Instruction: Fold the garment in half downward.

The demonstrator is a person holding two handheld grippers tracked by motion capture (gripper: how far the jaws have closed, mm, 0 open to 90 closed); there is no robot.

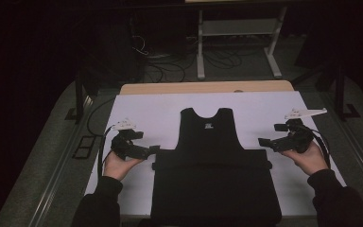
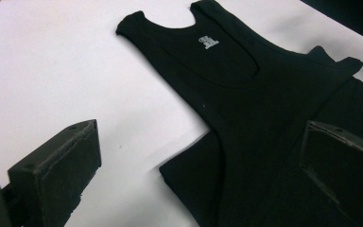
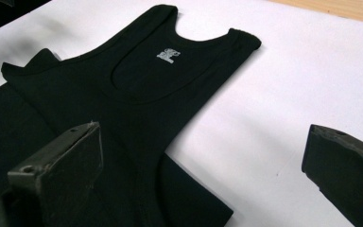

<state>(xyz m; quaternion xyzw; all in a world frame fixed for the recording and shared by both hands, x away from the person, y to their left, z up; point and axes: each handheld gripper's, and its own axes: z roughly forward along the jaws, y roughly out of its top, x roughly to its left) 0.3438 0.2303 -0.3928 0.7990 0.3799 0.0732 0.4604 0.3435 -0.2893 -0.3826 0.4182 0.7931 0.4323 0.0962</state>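
Observation:
A black sleeveless top (image 1: 212,161) lies flat on a white sheet (image 1: 156,111), neck away from me, with a small white label (image 1: 208,126) inside the collar. My left gripper (image 1: 153,150) is held at the top's left underarm corner, jaws apart. In the left gripper view the top (image 2: 246,94) spreads ahead of the gripper (image 2: 201,142), whose right jaw hangs over the fabric while its left jaw is over the sheet. My right gripper (image 1: 263,142) is open at the right underarm corner. In the right gripper view the top (image 3: 123,94) lies under that gripper's (image 3: 203,137) left jaw.
The sheet covers a wooden table whose far edge (image 1: 203,87) shows as a bare strip. Beyond it stand a white table frame (image 1: 236,28) and loose cables (image 1: 170,61) on a dark floor. White sheet lies bare on both sides of the top.

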